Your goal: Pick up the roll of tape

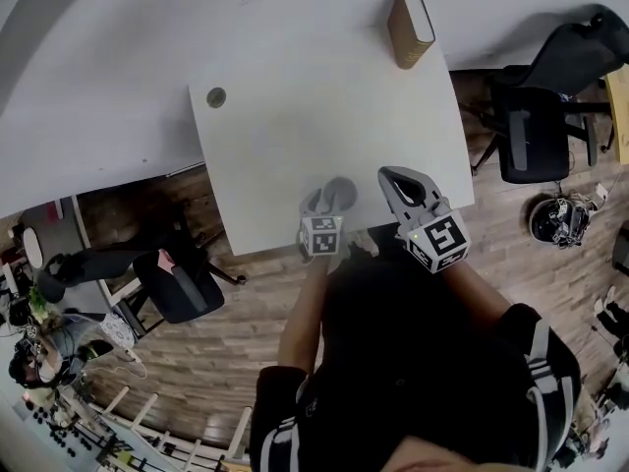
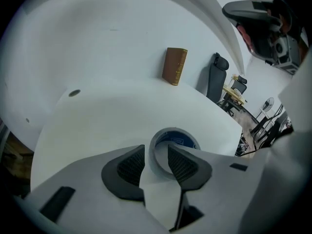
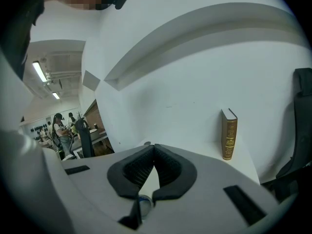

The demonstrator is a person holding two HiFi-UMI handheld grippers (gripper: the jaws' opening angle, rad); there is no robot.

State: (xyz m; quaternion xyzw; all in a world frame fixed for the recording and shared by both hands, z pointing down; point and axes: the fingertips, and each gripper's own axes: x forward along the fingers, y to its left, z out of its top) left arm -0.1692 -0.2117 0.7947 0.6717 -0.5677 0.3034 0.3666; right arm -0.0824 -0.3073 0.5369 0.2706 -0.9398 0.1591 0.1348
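The roll of tape (image 2: 181, 139), pale outside with a blue inner core, lies flat on the white table (image 2: 112, 111) close to its near edge. My left gripper (image 2: 156, 151) points steeply down at it with its jaws apart. One pad stands outside the roll's near wall and the other inside the ring, neither visibly pressing. In the head view the roll (image 1: 344, 189) shows as a grey ring just beyond the left gripper (image 1: 328, 203). The right gripper (image 1: 394, 176) hovers to the right of the roll, over the table's near right part. Its jaws (image 3: 154, 148) meet at the tips with nothing between them.
A brown book (image 1: 410, 28) stands upright at the table's far right edge. A round cable hole (image 1: 216, 96) sits near the far left corner. A black office chair (image 1: 536, 126) stands right of the table, another chair (image 1: 177, 285) at its left.
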